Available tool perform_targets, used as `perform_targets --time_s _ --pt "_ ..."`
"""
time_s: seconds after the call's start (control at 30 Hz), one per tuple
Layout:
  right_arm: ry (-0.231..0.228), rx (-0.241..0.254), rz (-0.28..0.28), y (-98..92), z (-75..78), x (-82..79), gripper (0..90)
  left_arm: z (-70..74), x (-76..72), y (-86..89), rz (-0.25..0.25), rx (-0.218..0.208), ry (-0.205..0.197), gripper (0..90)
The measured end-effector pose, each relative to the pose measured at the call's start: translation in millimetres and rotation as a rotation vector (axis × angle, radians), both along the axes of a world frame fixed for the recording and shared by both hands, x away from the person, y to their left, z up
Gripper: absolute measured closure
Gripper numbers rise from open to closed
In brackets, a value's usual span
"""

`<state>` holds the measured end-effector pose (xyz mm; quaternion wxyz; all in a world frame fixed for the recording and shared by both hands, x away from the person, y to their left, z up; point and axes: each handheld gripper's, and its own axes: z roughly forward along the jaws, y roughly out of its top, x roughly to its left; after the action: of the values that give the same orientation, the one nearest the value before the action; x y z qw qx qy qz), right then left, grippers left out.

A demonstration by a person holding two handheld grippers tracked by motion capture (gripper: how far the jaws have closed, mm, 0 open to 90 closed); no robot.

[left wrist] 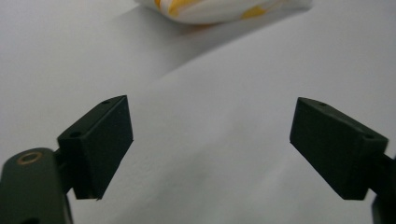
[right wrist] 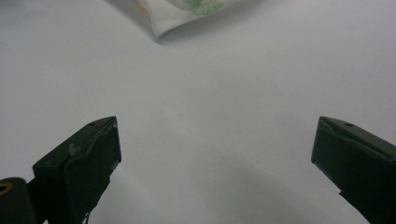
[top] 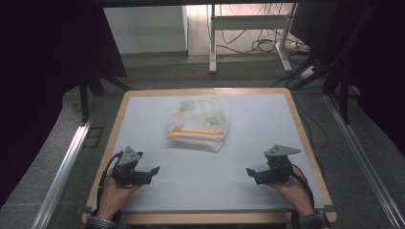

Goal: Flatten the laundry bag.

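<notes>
Grey carpet and dark frame posts are seen around a wood-edged table (top: 305, 138) covered by a pale sheet, with a white desk frame and loose cables beyond its far edge. On the sheet, slightly beyond the centre, a folded cloth (top: 199, 123) is laid flat, white with orange stripes and green motifs; its long axis is judged to run roughly from 9 to 3 o'clock across the table, with the striped fold at the near side.

At the near edge, the left gripper (top: 154, 171) is held at about 7 o'clock and the right gripper (top: 249, 172) at about 5 o'clock, each pointed inward. Both sets of jaws are spread wide with nothing between them, as confirmed in each gripper view. The cloth is found toward 1 o'clock from the left gripper and toward 11 o'clock from the right gripper, well apart from both. The left gripper is judged marginally nearer, though the difference is slight.
</notes>
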<state>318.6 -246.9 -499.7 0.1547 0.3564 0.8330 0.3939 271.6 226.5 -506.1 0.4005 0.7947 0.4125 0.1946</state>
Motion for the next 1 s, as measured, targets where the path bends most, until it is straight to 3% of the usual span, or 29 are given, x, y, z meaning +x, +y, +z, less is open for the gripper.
perform_targets --time_s 0.27,0.4,0.57,0.77,0.83,1.0 --pt "0.009 0.004 -0.010 5.1 0.1 2.8 1.0 5.2 15.0 -12.0 -0.029 0.003 -0.007 21.0" --pt "0.037 0.018 -0.023 2.0 0.8 4.6 1.2 10.8 28.4 -19.7 -0.050 -0.007 -0.008 24.4" --pt "0.043 0.024 -0.024 1.1 2.6 4.4 5.6 20.3 46.1 -34.0 -0.084 0.019 -0.025 26.9" --pt "0.048 0.005 -0.022 2.2 1.5 4.5 8.1 33.1 74.0 -60.4 -0.136 -0.005 -0.041 29.1" --pt "0.054 -0.006 -0.023 2.3 0.2 4.8 8.8 37.1 86.3 -77.0 -0.162 0.025 -0.048 30.2" --pt "0.054 -0.007 -0.017 1.6 0.3 4.7 10.4 38.0 99.9 -97.3 -0.194 0.055 -0.043 32.9"
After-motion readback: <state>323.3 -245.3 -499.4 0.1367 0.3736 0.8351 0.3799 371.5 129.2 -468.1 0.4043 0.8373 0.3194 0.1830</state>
